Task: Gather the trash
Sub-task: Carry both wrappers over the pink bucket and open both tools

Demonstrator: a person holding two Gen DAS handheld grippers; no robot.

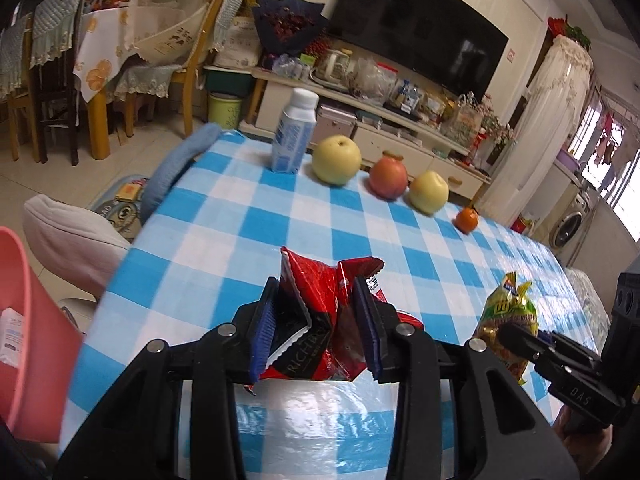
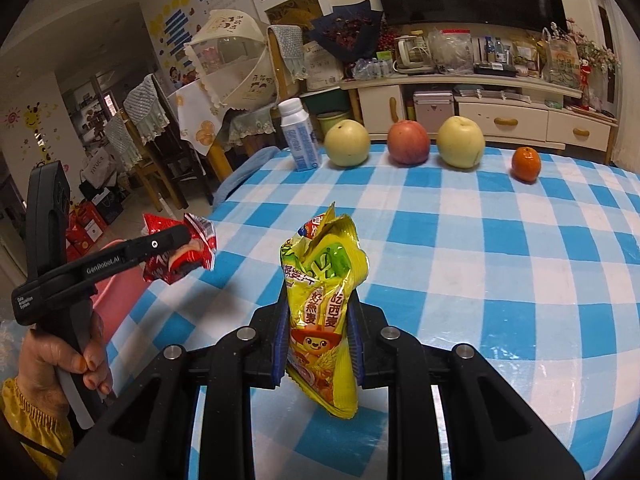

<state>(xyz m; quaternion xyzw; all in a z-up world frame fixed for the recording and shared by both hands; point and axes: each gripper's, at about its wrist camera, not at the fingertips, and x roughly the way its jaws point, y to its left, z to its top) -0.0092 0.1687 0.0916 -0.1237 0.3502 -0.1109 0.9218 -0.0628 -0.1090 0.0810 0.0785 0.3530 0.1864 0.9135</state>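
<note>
My left gripper [image 1: 318, 308] is shut on a crumpled red wrapper [image 1: 320, 304] and holds it above the near left part of the blue checked table [image 1: 224, 240]. In the right wrist view the red wrapper [image 2: 188, 252] hangs in the left gripper [image 2: 182, 240] over the table's left edge. My right gripper [image 2: 318, 320] is shut on a yellow snack wrapper [image 2: 324, 300], held upright above the table. The yellow wrapper [image 1: 510, 320] shows in the right gripper [image 1: 508, 334] at the right of the left wrist view.
A pink bin [image 1: 28, 312] stands on the floor left of the table, with white paper inside. At the table's far edge stand a white bottle [image 1: 294, 136], two yellow pears [image 1: 336, 160], a red apple [image 1: 388, 178] and a tangerine [image 1: 466, 219].
</note>
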